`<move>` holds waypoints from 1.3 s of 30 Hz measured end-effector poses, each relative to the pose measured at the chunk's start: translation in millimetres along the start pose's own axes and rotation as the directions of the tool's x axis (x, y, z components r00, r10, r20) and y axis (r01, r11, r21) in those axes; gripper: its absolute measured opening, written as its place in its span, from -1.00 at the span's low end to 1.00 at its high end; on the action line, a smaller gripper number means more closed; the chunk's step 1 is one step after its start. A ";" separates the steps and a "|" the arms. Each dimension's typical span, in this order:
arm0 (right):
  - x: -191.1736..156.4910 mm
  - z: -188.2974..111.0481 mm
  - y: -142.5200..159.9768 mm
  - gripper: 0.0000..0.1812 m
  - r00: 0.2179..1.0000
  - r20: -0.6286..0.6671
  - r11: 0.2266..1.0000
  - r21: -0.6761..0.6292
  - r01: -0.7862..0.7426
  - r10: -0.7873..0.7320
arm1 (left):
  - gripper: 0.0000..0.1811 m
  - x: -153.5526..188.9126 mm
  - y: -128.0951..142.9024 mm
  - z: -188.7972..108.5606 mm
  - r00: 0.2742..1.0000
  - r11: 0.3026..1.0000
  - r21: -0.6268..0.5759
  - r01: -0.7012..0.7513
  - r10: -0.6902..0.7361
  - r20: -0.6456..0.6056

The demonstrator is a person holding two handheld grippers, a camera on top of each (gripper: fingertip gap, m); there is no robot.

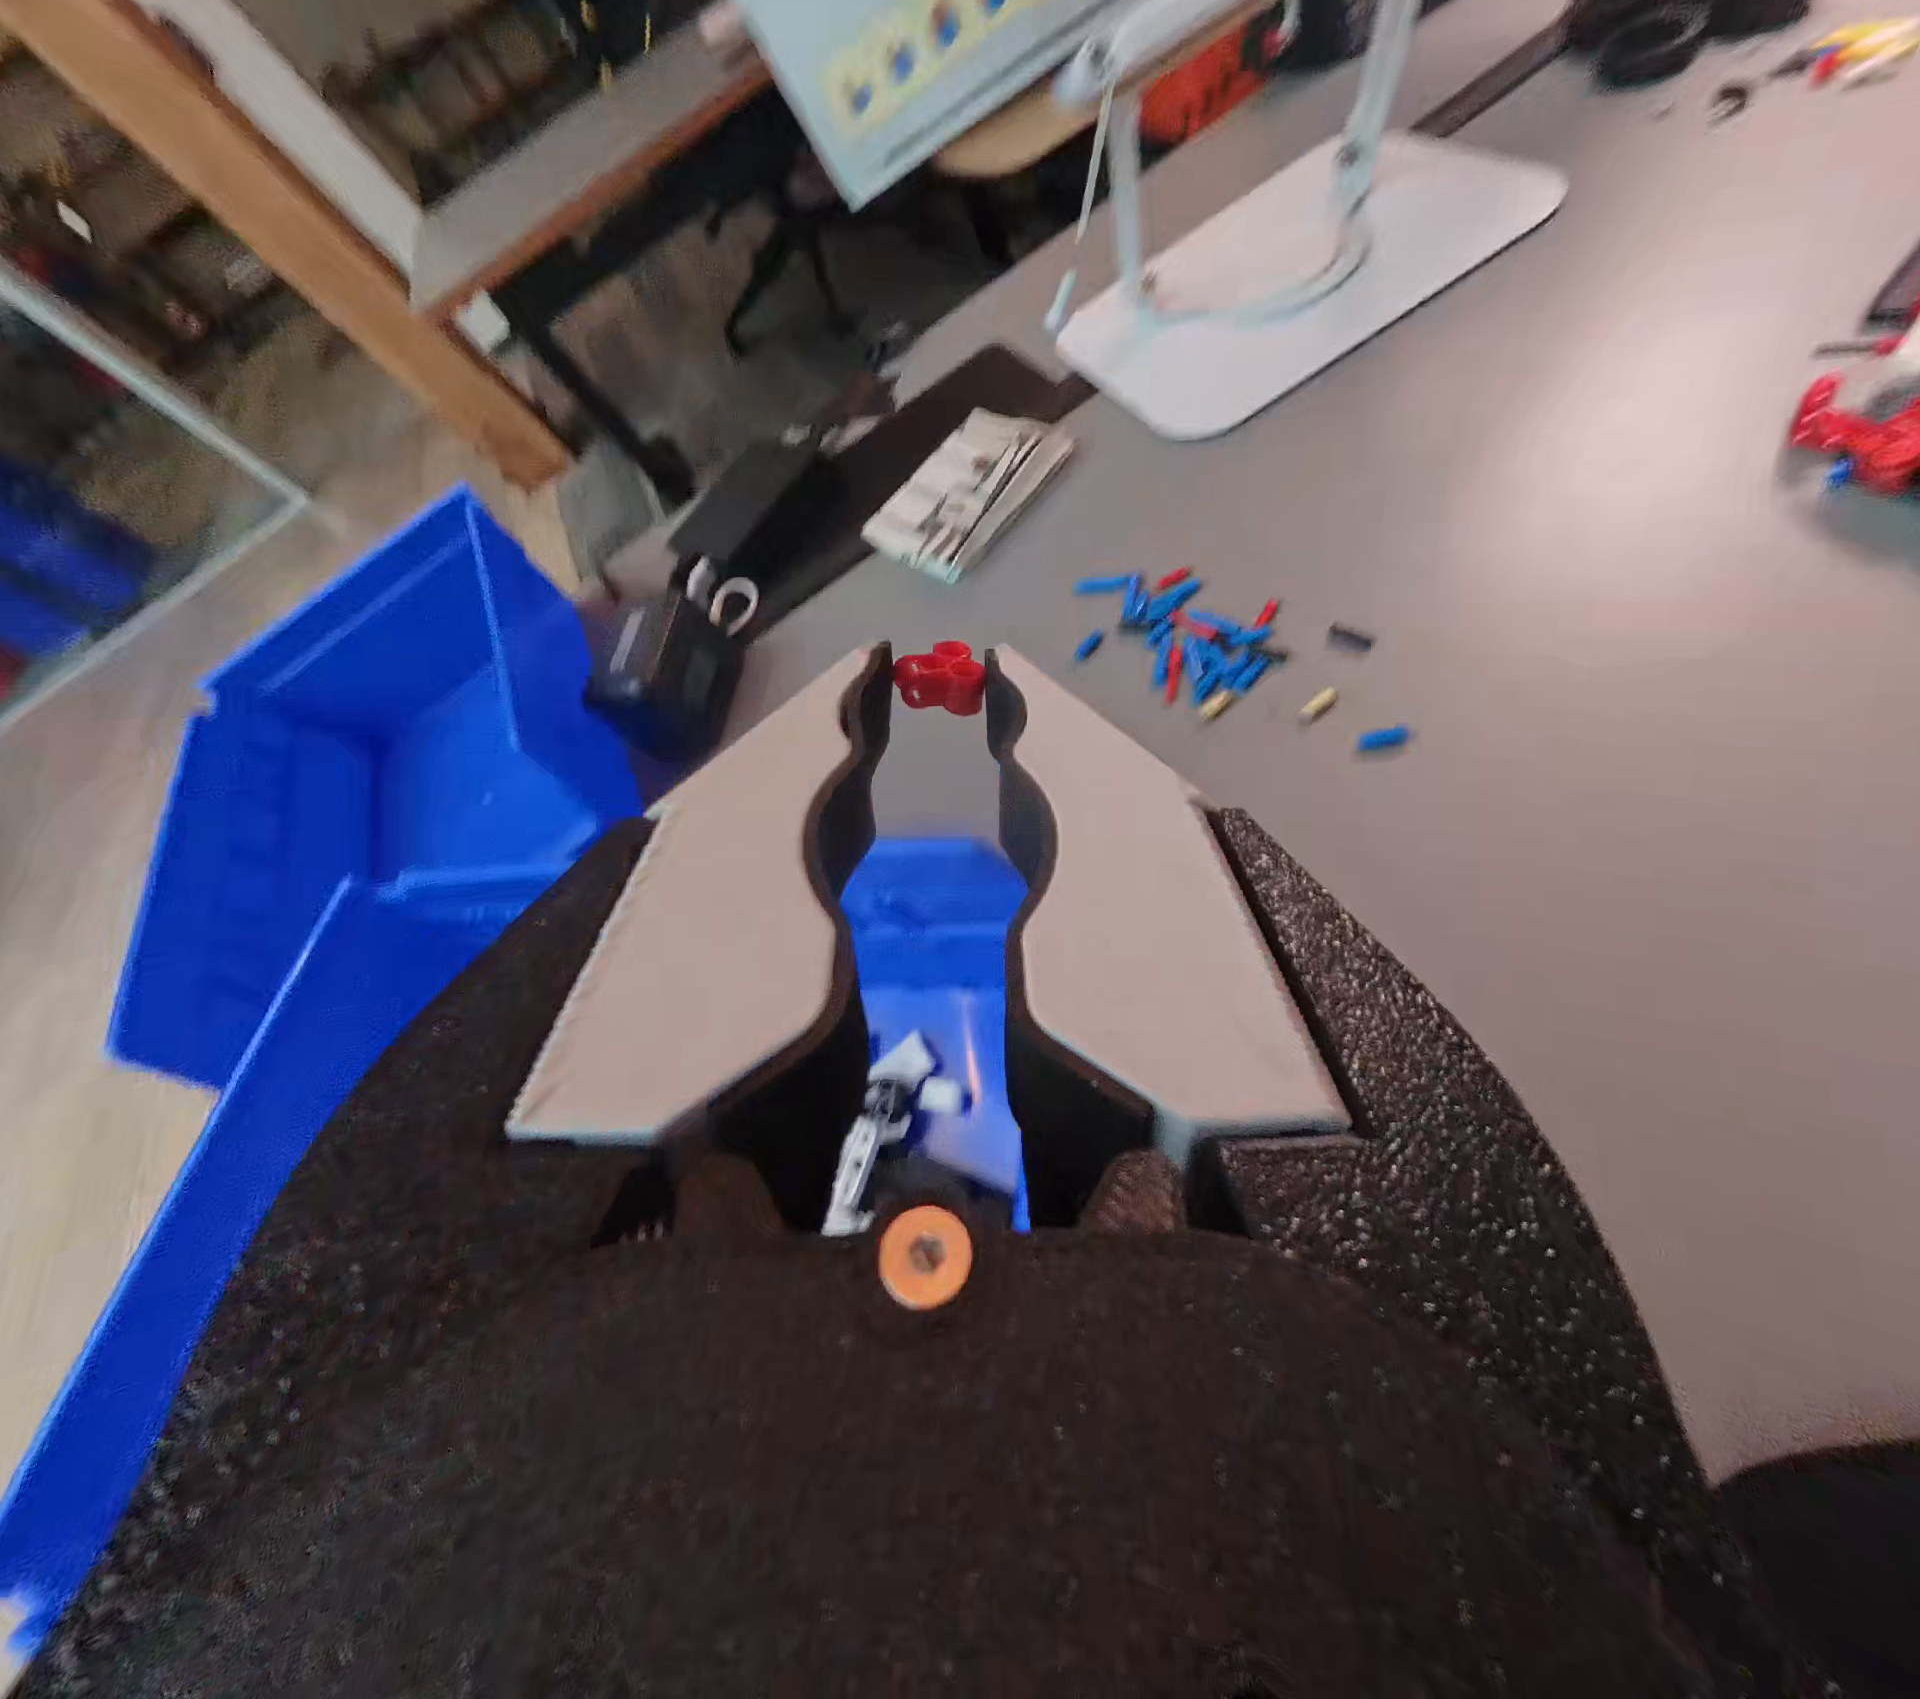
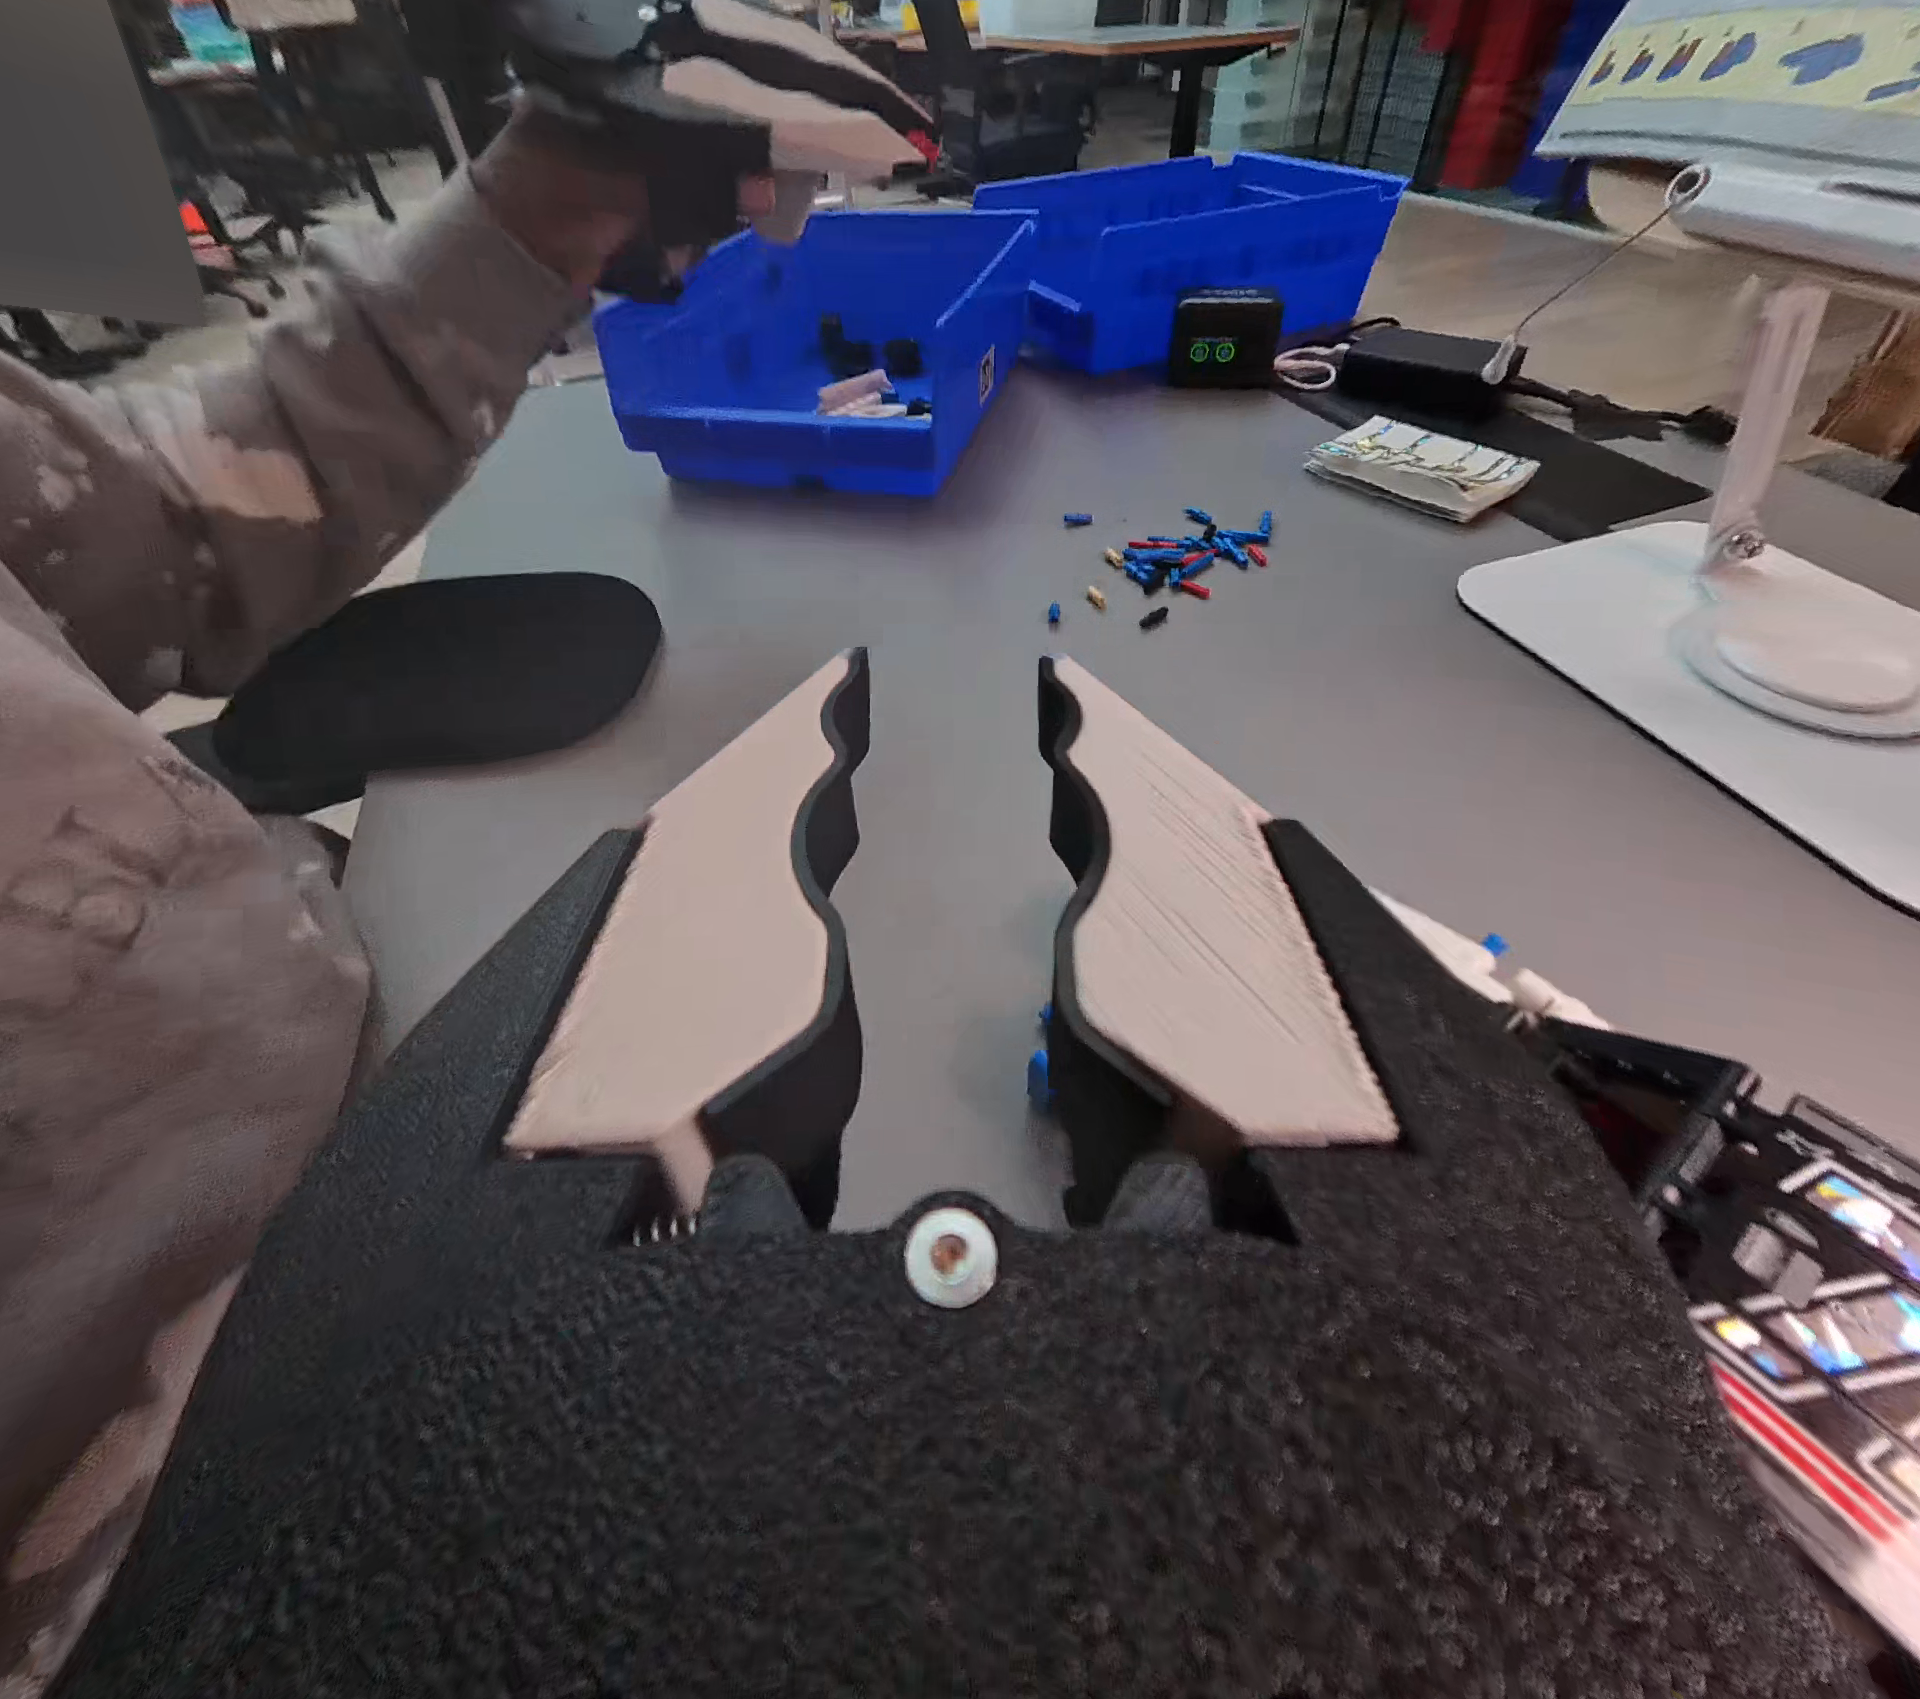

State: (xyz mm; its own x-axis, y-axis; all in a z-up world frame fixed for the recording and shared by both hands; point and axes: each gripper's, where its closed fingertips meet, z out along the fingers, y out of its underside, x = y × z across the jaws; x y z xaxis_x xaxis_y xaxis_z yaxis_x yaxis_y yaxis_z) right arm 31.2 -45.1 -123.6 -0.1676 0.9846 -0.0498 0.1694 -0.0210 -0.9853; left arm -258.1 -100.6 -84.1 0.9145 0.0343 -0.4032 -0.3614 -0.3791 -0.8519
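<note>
My left gripper (image 1: 938, 681) is shut on a small red plastic connector piece (image 1: 938, 679), held at the fingertips in the air above a blue bin (image 1: 935, 901). In the right wrist view the left gripper (image 2: 920, 137) is raised over the near blue bin (image 2: 810, 423), with the red piece (image 2: 923, 143) at its tip. My right gripper (image 2: 954, 662) is open and empty, low over the grey table (image 2: 935, 818). A small blue piece (image 2: 1039, 1073) lies on the table by its right finger's base. A heap of small blue, red, tan and black pins (image 2: 1184, 553) lies ahead of it.
A second blue bin (image 2: 1195, 247) stands behind the first. A folded booklet (image 2: 1418, 465), a black box with green lights (image 2: 1224, 338) and a white stand base (image 2: 1704, 662) holding a picture board lie to the right. A black pad (image 2: 436, 673) lies left. A red model (image 1: 1860, 434) sits far right. One gripper's finger ends stand about 30 cm off the other's.
</note>
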 end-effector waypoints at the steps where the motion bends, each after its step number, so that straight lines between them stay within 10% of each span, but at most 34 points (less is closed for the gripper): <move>1: -2.9 -1.9 8.2 -0.63 1.000 0.019 1.000 -0.029 -0.010 0.010 | -0.82 -19.0 20.7 0.5 0.999 0.995 -0.090 0.044 -0.043 0.017; 6: -30.3 3.7 58.7 -0.60 0.989 0.145 0.970 -0.236 0.067 -0.033 | -0.82 -47.1 119.6 9.7 0.969 0.847 -0.472 0.245 -0.230 0.091; 13: -57.0 18.5 115.4 -0.60 0.944 0.274 0.827 -0.477 0.298 -0.182 | -0.63 -49.2 162.2 29.2 0.955 0.776 -0.557 0.296 -0.227 0.191; 18: -58.9 39.4 122.6 -0.66 0.945 0.302 0.815 -0.513 0.270 -0.123 | -0.57 -49.7 98.6 29.7 0.966 0.910 -0.345 0.231 -0.173 0.190; 25: -65.6 46.6 115.5 -0.94 0.930 0.343 0.838 -0.461 0.292 -0.135 | -0.57 58.8 8.7 18.3 0.987 0.993 -0.115 0.025 -0.043 -0.152; 30: -42.9 43.2 56.1 -0.94 0.971 0.164 0.966 -0.164 0.202 -0.175 | -0.56 210.6 -37.9 -5.7 0.610 0.964 -0.017 0.264 -0.180 -0.771; 39: -14.8 27.9 12.5 -0.94 0.973 -0.068 0.973 0.058 0.223 -0.219 | -0.78 275.5 -68.0 2.4 0.301 0.896 -0.123 0.427 -0.269 -0.915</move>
State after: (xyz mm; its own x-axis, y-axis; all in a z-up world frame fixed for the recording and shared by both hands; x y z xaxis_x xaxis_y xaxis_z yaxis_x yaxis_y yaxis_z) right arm 8.7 -64.8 -139.7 -0.1346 0.9748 0.1781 0.0716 0.1888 -0.9794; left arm 18.0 -63.1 -138.1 0.5395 -0.7335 0.4134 0.0886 -0.4388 -0.8942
